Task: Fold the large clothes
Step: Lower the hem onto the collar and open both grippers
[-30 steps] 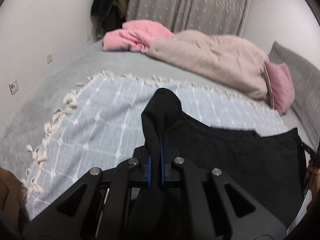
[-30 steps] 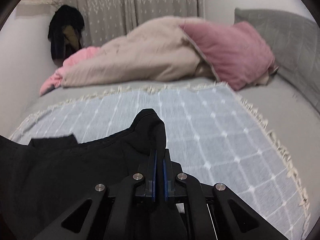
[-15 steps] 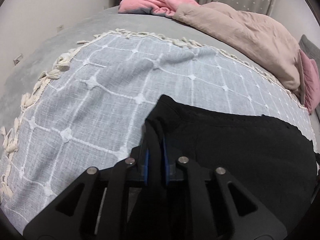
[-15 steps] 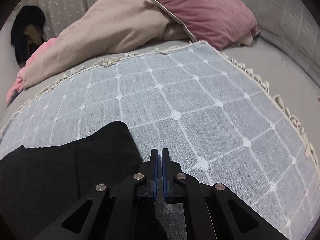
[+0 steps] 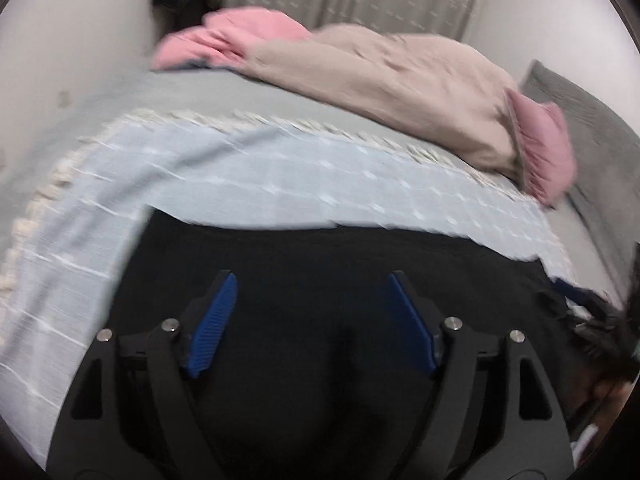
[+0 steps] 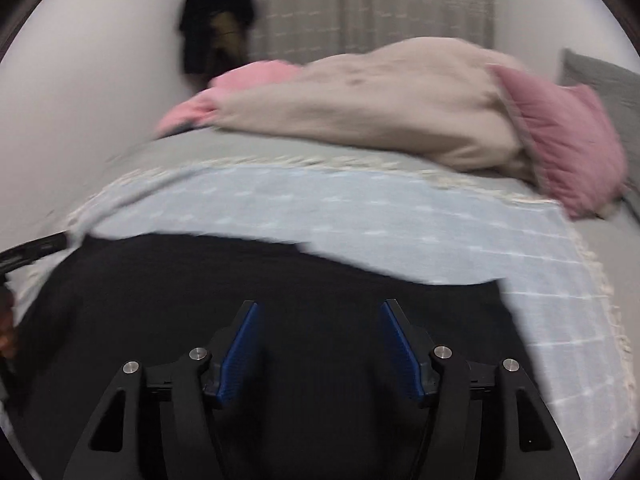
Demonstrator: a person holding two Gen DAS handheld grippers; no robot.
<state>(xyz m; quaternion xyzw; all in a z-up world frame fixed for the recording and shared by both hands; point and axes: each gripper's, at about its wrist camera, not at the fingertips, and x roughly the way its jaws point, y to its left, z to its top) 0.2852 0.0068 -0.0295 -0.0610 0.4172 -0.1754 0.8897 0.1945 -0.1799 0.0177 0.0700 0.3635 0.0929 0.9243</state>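
Both grippers stood wide open and empty: the left gripper [image 5: 310, 280] and the right gripper [image 6: 318, 308] each hovered over the large black fabric garment [image 5: 340, 280], which lay spread flat beneath and just ahead of the blue-padded fingers [image 5: 212, 320]. Beyond it stretched a pale blue checked throw with cream fringe [image 5: 280, 176], then a beige duvet [image 5: 384, 80]. One fold appeared laid down and released; further folds probably remained, though motion blur hid the creases.

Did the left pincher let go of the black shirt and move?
Yes. The left gripper now gapes open, no cloth between its blue pads. It has pulled back: the black garment lies flat on the blue blanket, its edge ahead of the fingertips.
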